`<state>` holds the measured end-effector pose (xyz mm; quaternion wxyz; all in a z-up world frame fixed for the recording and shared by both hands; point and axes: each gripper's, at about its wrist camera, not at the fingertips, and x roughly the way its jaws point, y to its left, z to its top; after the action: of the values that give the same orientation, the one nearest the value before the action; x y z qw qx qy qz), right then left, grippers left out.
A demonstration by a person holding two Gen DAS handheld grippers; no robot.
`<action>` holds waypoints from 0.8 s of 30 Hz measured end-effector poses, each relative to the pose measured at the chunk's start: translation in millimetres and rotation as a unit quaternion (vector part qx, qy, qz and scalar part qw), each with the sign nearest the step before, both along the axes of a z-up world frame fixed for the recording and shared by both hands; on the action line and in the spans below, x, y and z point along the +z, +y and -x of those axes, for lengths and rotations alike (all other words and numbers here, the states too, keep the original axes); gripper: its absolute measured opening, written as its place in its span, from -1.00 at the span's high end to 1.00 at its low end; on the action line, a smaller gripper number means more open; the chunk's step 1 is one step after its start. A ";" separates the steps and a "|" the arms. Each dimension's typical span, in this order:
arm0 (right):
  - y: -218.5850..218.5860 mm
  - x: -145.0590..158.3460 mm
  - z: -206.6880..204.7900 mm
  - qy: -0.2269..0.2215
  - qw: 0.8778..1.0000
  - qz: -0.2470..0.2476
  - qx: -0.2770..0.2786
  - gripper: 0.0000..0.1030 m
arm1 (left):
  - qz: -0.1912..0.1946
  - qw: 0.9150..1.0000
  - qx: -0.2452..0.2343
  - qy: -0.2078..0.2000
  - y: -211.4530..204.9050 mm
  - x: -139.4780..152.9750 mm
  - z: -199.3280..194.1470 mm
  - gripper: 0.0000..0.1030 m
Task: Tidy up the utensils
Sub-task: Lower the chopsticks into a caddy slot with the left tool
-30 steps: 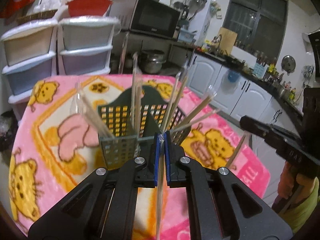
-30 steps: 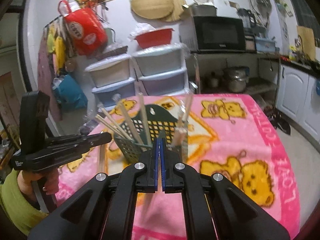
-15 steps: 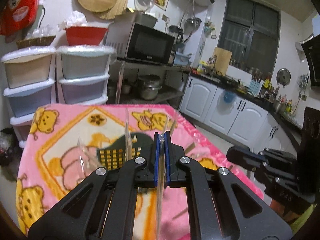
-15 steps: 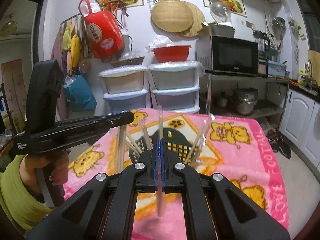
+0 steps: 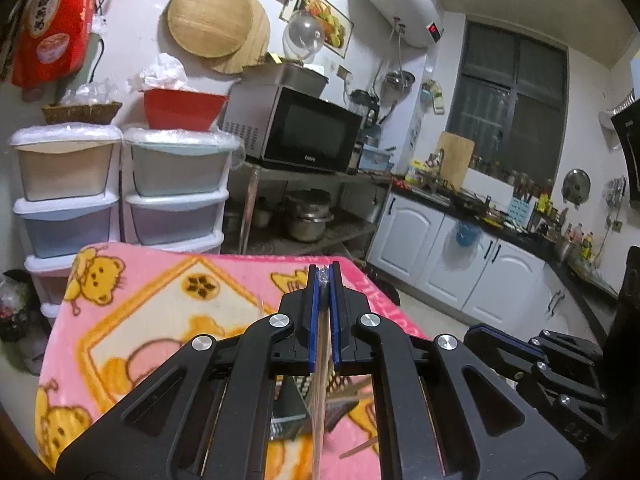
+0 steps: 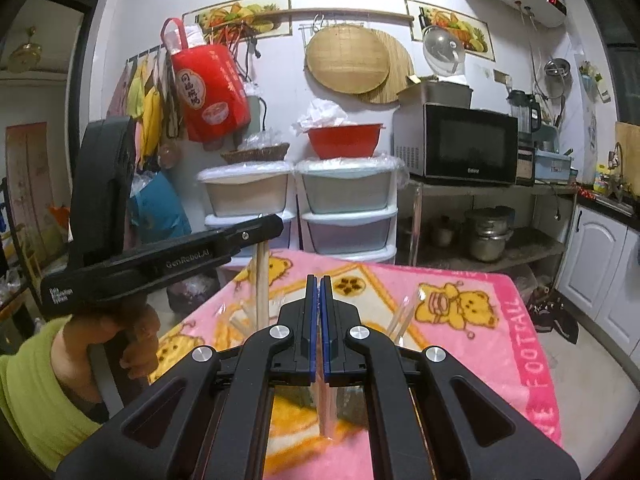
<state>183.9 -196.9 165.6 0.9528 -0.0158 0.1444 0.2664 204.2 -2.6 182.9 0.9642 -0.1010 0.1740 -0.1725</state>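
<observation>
My left gripper [image 5: 324, 272] is shut on a pair of plastic-wrapped wooden chopsticks [image 5: 320, 408] that hang down below the jaws; it also shows in the right wrist view [image 6: 276, 224] with the chopsticks [image 6: 262, 284] under its tip. My right gripper [image 6: 317, 284] is shut on another wrapped pair of chopsticks [image 6: 325, 412]. The dark green utensil basket [image 5: 294, 404] sits on the pink blanket, mostly hidden under both grippers, with more wrapped chopsticks [image 6: 400, 316] standing in it. The basket also shows below my right gripper [image 6: 348, 404].
The table carries a pink bear-print blanket [image 5: 160, 300]. Stacked plastic drawers [image 6: 344, 208], a red bowl [image 6: 344, 142] and a microwave [image 6: 460, 144] stand behind it. White cabinets [image 5: 460, 268] line the right side. A loose chopstick [image 5: 360, 446] lies on the blanket.
Both grippers have risen and tilted up with their chopsticks, so the basket has dropped from mid-view to below the jaws. The chopsticks are lifted higher above the basket.
</observation>
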 end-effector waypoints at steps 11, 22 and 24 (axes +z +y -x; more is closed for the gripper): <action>6.6 34.2 -13.5 -0.046 0.999 -0.010 -0.006 0.96 | 0.000 0.999 0.029 -0.028 -4.1 21.0 -22.5 0.95; 1.0 38.9 -57.3 -0.045 0.998 -0.023 -0.039 0.96 | -0.004 0.998 0.053 -0.025 -1.9 20.0 -50.7 0.95; -1.6 35.4 -65.5 -0.041 0.998 -0.024 -0.045 0.96 | -0.004 0.998 0.057 -0.025 -1.9 18.1 -55.3 0.95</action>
<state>249.4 -198.5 201.0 0.9690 0.0029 0.0989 0.2263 259.5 -4.5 201.0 0.9769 -0.1022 0.1445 -0.1193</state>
